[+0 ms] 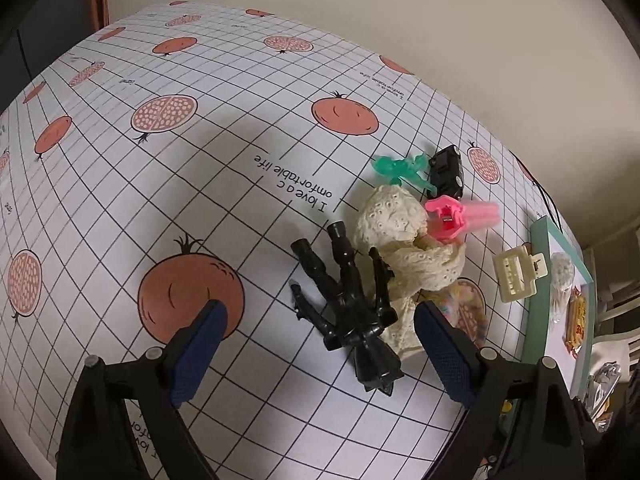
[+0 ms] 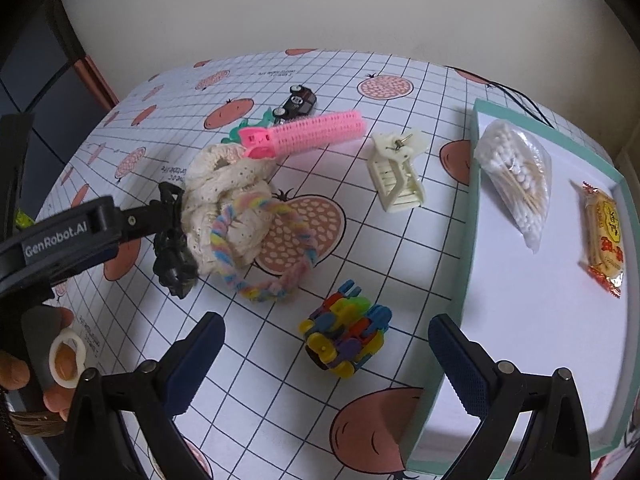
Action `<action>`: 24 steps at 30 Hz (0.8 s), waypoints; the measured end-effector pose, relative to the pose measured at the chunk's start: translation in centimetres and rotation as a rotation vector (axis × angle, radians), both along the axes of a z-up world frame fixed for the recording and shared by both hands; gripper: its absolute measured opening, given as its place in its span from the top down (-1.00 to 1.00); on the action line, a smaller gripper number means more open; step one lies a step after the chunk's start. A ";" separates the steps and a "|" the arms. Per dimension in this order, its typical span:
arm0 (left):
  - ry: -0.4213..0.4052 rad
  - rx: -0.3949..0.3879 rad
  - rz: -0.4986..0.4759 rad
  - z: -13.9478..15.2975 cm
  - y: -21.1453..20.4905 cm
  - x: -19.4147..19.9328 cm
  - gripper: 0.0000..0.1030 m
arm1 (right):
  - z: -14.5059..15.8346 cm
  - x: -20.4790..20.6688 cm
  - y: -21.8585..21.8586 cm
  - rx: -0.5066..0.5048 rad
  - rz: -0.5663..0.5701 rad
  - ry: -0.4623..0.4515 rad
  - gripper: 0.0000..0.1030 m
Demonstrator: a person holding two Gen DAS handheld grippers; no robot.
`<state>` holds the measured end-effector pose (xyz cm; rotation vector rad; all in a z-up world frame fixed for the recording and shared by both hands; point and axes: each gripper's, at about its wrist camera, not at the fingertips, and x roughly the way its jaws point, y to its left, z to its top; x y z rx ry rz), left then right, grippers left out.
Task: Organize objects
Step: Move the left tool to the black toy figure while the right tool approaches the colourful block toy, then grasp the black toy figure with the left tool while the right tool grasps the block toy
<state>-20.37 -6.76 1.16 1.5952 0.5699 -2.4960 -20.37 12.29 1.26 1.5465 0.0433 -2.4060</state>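
Left wrist view. Left gripper (image 1: 316, 344): jaws spread wide, nothing held, poised over the tablecloth (image 1: 160, 200). Between and just beyond its pads a black toy figure (image 1: 348, 312) is seen lying flat, its limbs splayed toward the far edge of the table. Touching the figure on its right side: a cream lace cloth (image 1: 404, 248), bunched. Beyond the cloth, toward the far right corner: a pink hair roller (image 1: 460, 216), a green plastic figure (image 1: 400, 168) and a black toy car (image 1: 448, 170), closely grouped. A cream hair claw clip (image 1: 516, 276) is placed just beside the tray (image 1: 538, 280) at the table's right edge.

Right wrist view. Right gripper (image 2: 326, 354): jaws spread wide, empty. A multicoloured block toy (image 2: 346, 338) is framed between the pads, near the tray's left wall and apart from it. A pastel braided rope ring (image 2: 260, 256) is draped against the lace cloth. In the tray are found a bag of cotton swabs (image 2: 516, 176) and an orange snack packet (image 2: 604, 236). A hand (image 2: 44, 364) is seen at the left margin.

Step in hand, as judged: both grippers are set for a pick, the left on the black figure, the right on the block toy. Next move, as judged: each gripper is to be lowered until the pads straddle its item, then closed. For the left, care is called for, lest the lace cloth be caught with the figure. Seven items are counted outside the tray; sorting is judged to be at an early stage.
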 end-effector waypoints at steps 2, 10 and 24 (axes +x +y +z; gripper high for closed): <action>-0.005 0.003 -0.009 -0.2 0.3 -0.1 -0.84 | -0.2 0.0 -0.2 0.008 0.008 -0.004 -1.00; -0.025 -0.006 -0.008 -1.1 0.4 -0.4 -0.83 | -0.9 0.4 -1.2 0.063 0.035 0.011 -0.99; -0.043 -0.044 -0.018 -1.8 0.6 -0.4 -0.71 | -2.1 0.7 -2.2 0.069 0.053 -0.024 -0.97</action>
